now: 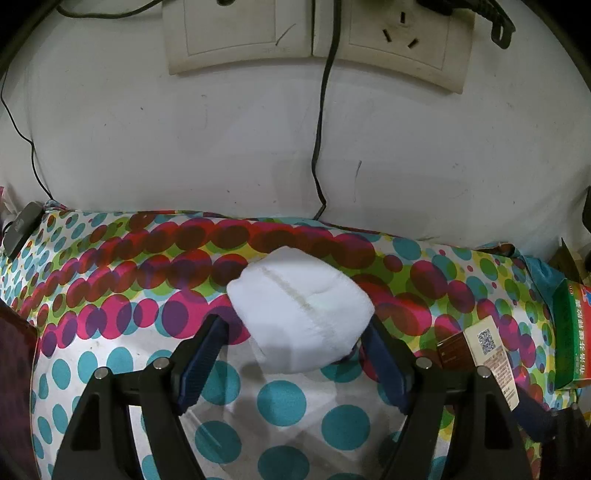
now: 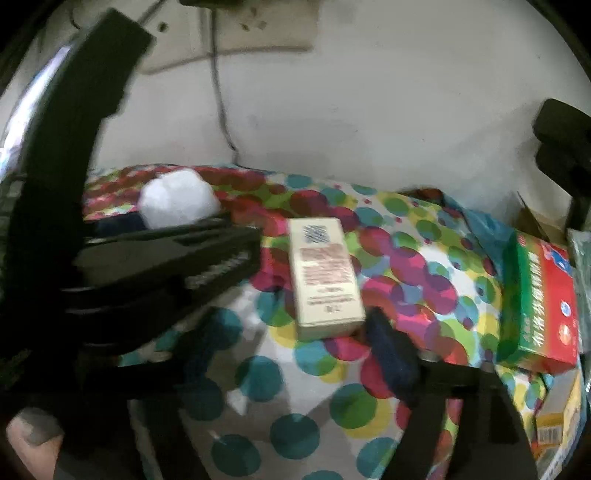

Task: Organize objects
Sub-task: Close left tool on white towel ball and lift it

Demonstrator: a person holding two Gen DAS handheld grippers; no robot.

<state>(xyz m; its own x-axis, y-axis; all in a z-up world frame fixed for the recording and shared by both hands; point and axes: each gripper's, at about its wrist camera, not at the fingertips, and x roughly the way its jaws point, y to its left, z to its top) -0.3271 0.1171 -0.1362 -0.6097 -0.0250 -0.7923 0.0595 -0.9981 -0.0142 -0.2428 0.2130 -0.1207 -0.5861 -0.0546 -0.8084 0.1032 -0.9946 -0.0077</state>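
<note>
**White Pack Held Over Dotted Cloth**

Behind everything, a big white wall [image 1: 184,147] with a switch plate [image 1: 238,33], a socket [image 1: 402,40] and a black cord [image 1: 319,122] hanging down. Below that, a wide cloth [image 1: 110,266] full of red, pink, green and blue dots, spread over the counter. Over on the far right, a green and red box [image 2: 539,295] lying on the cloth. Near the middle, a cream box [image 2: 321,277] with a square code on top, flat on the dots, just past the right gripper [image 2: 295,350]. That gripper spread apart, holding nothing, one dark finger [image 2: 391,354] close to the cream box's near corner. Left gripper [image 1: 295,332] closed around a soft white pack [image 1: 299,310], blue pads [image 1: 207,354] pressing both sides. White pack up off the cloth a little, its shadow on the dots below, near the red rows by the wall.
</note>
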